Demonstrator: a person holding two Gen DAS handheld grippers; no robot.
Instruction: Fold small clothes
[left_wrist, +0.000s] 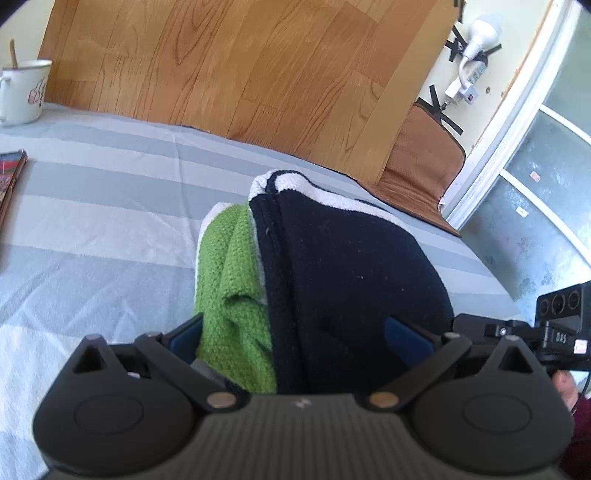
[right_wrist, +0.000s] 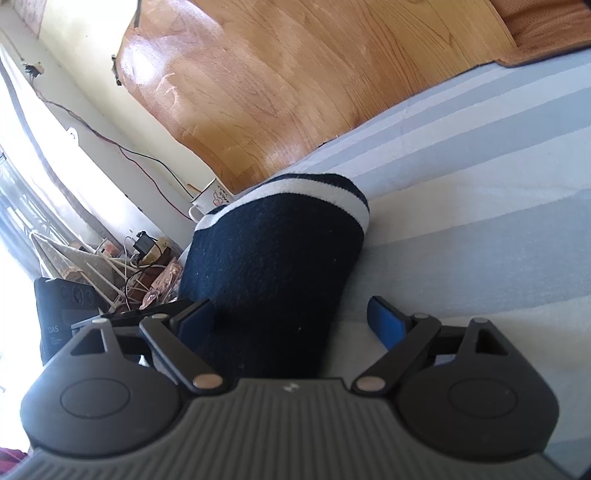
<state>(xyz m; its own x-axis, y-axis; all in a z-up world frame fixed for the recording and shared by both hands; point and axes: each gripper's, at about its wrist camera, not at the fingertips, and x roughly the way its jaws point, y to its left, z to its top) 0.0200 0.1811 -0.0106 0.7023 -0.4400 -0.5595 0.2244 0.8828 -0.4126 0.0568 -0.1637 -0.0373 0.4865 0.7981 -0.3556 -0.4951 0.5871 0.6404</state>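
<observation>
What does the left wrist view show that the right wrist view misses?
Only the left wrist view shows the green knitted cloth beside the navy knit garment with white stripes, a phone-like slab and the taped white power strip. Only the right wrist view shows a clutter of cables and boxes and a gap between the right gripper and the garment. Both show the garment, striped grey sheet and white enamel mug.

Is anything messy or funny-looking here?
Yes. The green cloth bulges crumpled from beside the navy cloth on the striped sheet instead of lying flat. On the wall, a power strip is held up with crossed black tape.
</observation>
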